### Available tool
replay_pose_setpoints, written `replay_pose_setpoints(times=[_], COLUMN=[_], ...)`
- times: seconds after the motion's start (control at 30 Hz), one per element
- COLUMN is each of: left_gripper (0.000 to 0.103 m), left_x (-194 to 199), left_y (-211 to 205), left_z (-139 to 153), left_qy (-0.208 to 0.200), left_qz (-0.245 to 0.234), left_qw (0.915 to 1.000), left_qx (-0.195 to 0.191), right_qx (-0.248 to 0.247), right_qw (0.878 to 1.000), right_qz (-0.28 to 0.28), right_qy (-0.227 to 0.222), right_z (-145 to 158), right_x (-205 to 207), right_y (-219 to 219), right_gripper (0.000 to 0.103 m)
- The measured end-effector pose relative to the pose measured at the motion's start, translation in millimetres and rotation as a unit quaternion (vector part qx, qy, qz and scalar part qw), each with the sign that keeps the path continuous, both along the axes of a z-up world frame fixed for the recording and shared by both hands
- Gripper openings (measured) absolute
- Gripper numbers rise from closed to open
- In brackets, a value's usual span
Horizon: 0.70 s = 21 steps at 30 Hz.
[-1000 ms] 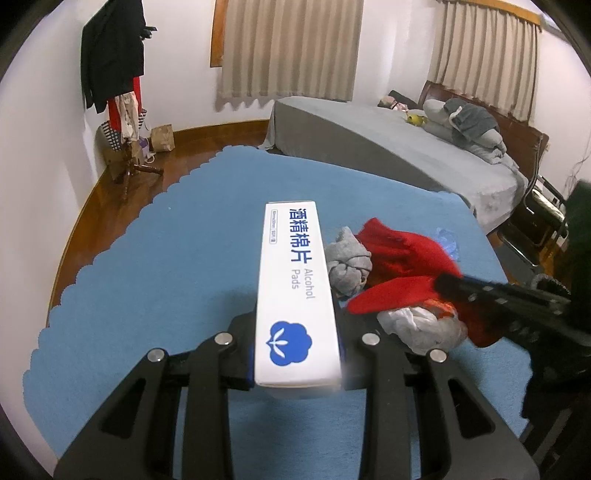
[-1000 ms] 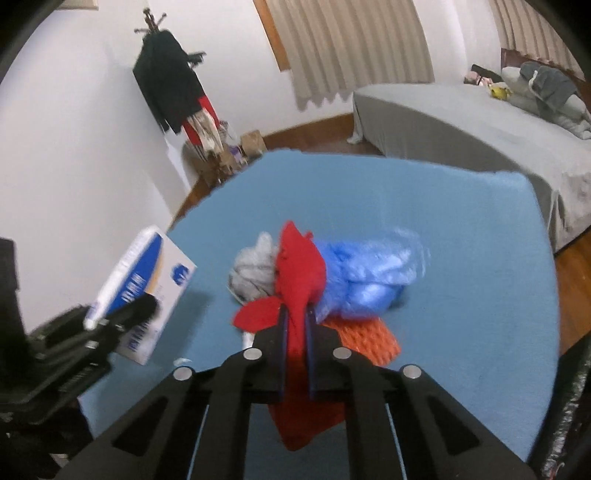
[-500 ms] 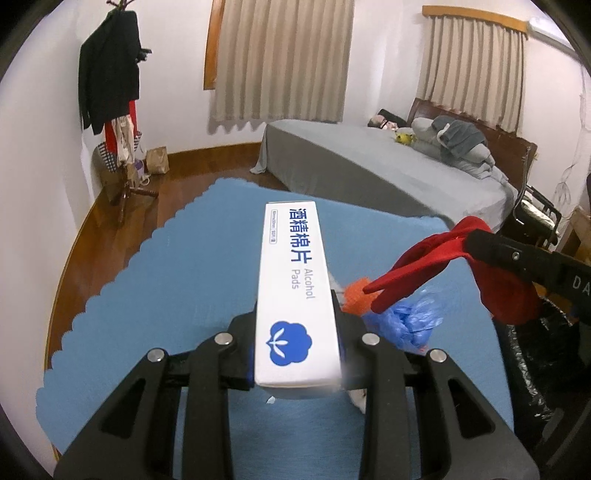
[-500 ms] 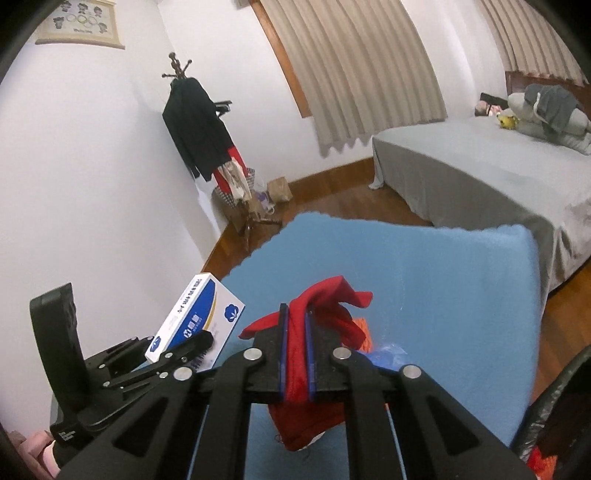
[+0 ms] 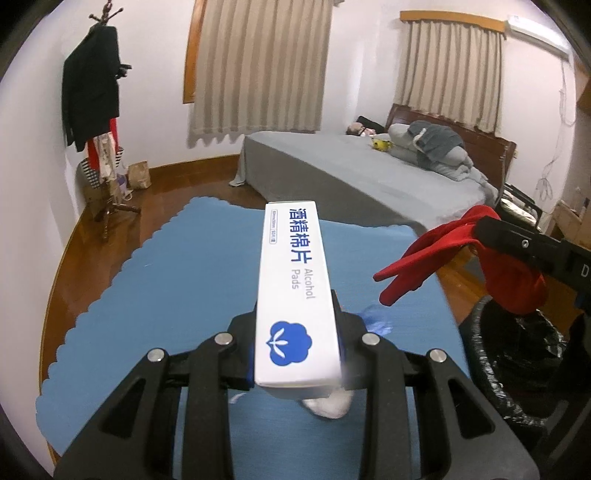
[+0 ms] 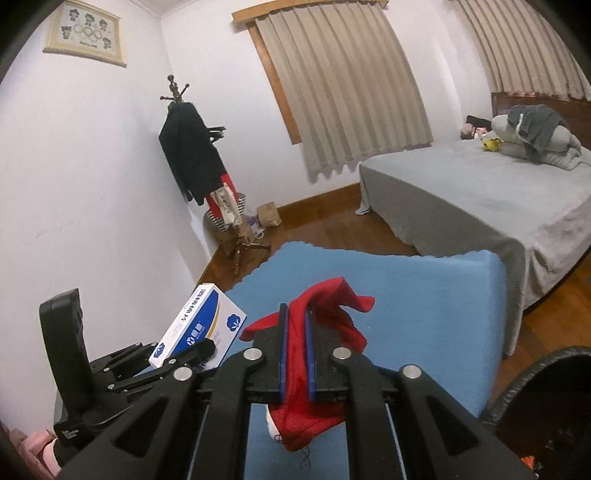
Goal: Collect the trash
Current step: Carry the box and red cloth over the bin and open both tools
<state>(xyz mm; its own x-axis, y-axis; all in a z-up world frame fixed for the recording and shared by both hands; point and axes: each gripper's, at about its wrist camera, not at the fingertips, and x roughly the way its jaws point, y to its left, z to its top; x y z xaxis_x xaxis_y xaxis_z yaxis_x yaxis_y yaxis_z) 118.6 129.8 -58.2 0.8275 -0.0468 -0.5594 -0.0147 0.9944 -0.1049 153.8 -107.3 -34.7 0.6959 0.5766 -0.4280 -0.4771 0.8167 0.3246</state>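
Both grippers have risen since a second ago, so the pile of trash on the blue mat (image 5: 177,280) has nearly left the views. The red cloth (image 6: 295,369) hangs pinched between the pressed-together jaws of the right gripper (image 6: 295,354), above the mat and near the black bin (image 5: 517,369). The left gripper (image 5: 297,332) clamps a white box of alcohol pads (image 5: 291,280) from both sides. Around the mat lie a wooden floor, a grey bed (image 5: 351,173) and a coat rack (image 5: 99,122). Only the right view shows a framed picture (image 6: 86,33); only the left one shows a blue bag (image 5: 376,323).
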Motion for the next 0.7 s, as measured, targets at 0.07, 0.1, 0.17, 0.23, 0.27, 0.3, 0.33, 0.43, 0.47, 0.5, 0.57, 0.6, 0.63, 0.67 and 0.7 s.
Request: replay_pose_setpoints(times=[0.07, 0.1, 0.17, 0.23, 0.27, 0.3, 0.33, 0.43, 0.47, 0.5, 0.57, 0.6, 0.63, 0.67, 0.7], left_gripper=[0.029, 0.029, 0.029, 0.029, 0.029, 0.029, 0.029, 0.029, 0.029, 0.029, 0.029, 0.029, 0.029, 0.029, 0.029], left_x=[-1, -1, -2, -3, -4, -4, -4, -6, -6, -5, -5, -5, -5, -4, -5], left_y=[-12, -16, -30, -44, -52, -58, -68, -90, -99, -105, -122, -131, -138, -144, -151], left_z=[2, 3, 5, 6, 6, 5, 6, 3, 2, 1, -2, -3, -4, -6, -7], left_qy=[-0.003, -0.004, -0.006, -0.008, -0.010, -0.010, -0.012, -0.014, -0.014, -0.015, -0.014, -0.013, -0.013, -0.013, -0.013], left_qz=[-0.012, -0.017, -0.032, -0.046, -0.055, -0.062, -0.074, -0.097, -0.106, -0.113, -0.129, -0.137, -0.144, -0.150, -0.156], left_qw=[0.9999, 0.9998, 0.9995, 0.9989, 0.9984, 0.9980, 0.9972, 0.9952, 0.9943, 0.9935, 0.9916, 0.9904, 0.9894, 0.9886, 0.9876], left_qx=[-0.001, -0.001, -0.001, -0.001, -0.002, -0.003, -0.003, -0.003, -0.004, -0.005, -0.005, -0.006, -0.006, -0.006, -0.006], right_qx=[0.000, -0.001, -0.002, -0.004, -0.005, -0.005, -0.005, -0.007, -0.007, -0.008, -0.012, -0.016, -0.019, -0.021, -0.022], right_qw=[1.000, 1.000, 1.000, 0.999, 0.999, 0.998, 0.998, 0.996, 0.996, 0.995, 0.993, 0.992, 0.991, 0.990, 0.989], right_qz=[-0.010, -0.015, -0.026, -0.040, -0.047, -0.056, -0.062, -0.087, -0.092, -0.101, -0.114, -0.123, -0.130, -0.137, -0.145], right_qy=[0.000, 0.000, -0.001, 0.000, 0.000, 0.001, 0.002, 0.004, 0.005, 0.007, 0.009, 0.011, 0.012, 0.014, 0.016], right_z=[1, 2, 2, 2, 2, 1, 1, 0, -1, -1, -3, -3, -5, -6, -9], right_x=[-7, -10, -14, -19, -20, -24, -25, -30, -31, -33, -37, -40, -42, -45, -47], right_y=[-11, -18, -30, -43, -49, -56, -63, -85, -91, -99, -113, -121, -128, -135, -144], right_gripper=[0.008, 0.008, 0.008, 0.008, 0.008, 0.008, 0.008, 0.008, 0.008, 0.008, 0.008, 0.008, 0.008, 0.008, 0.008])
